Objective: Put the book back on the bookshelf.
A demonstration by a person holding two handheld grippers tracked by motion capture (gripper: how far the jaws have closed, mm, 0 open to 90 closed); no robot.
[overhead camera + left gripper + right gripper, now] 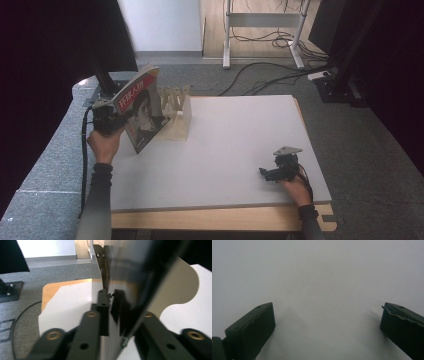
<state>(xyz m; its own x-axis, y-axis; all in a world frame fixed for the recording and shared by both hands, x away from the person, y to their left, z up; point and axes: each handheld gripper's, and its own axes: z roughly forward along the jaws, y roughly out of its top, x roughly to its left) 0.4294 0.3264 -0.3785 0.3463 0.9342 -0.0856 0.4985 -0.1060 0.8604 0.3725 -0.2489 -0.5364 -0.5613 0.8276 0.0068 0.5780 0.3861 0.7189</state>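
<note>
The bench [240,150] carries a pale sheet over most of its top, with bare wood showing along the near edge. At its far-left corner stands a wooden slotted rack [176,112], its upright dividers facing me.

I hold a magazine [142,107] above the left edge, just beside the rack and tilted, its cover toward the camera. My left tongs [107,120] are pinching it near one edge; in the left gripper view the dark glossy cover [135,282] runs up between the jaws, which press on it from both sides.

My right tongs [281,169] rest near the near-right corner, jaws spread wide with nothing between them but the pale sheet [317,277].

The risks I see: the magazine is thin and floppy, gripped at one edge, so it may sag or swing and slip from the pinch. If I mean to slot it into the rack, its tilt could make the lower corner catch a divider, buckling the pages or pushing the light rack along the bench. My right tongs are well apart from the rack and cannot steady it.
</note>
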